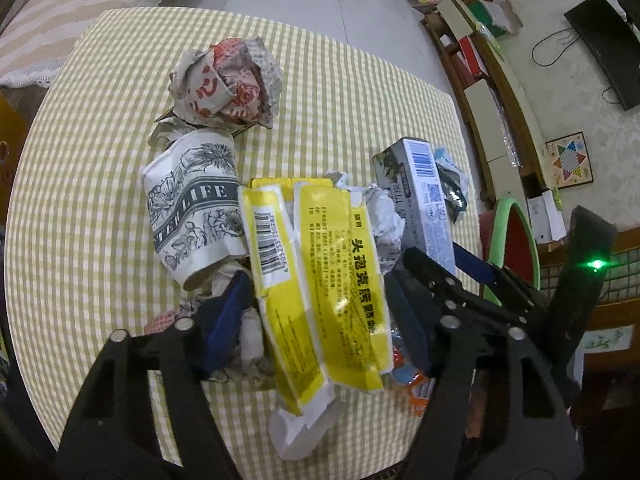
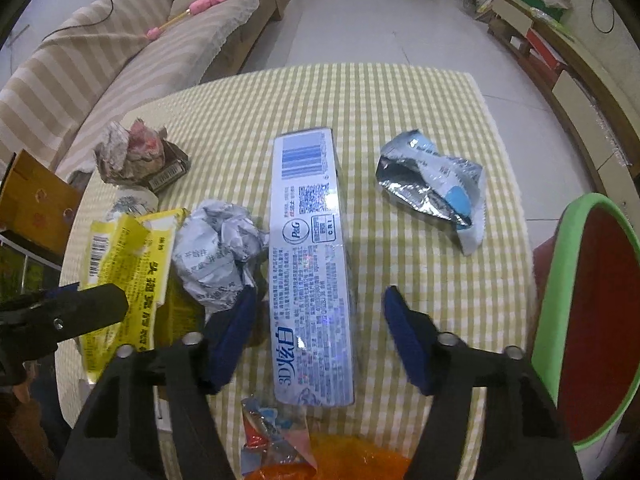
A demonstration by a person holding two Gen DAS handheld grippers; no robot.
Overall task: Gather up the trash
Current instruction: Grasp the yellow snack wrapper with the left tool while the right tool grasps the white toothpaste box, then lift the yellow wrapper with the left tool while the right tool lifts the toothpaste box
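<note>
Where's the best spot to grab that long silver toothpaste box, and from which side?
Grip the toothpaste box across its narrow width, near the end closest to the right gripper, coming down from above. It lies flat on the checked tablecloth with its long sides between the open fingers, and crumpled paper crowds its left edge.

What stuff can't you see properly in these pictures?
- Left wrist view: the torn yellow box covers the crumpled papers under it.
- Left wrist view: the right gripper hides the near end of the toothpaste box.
- Right wrist view: the orange wrapper is cut off by the bottom edge.
- Right wrist view: the toothpaste box's small print is too tiny to read.
</note>
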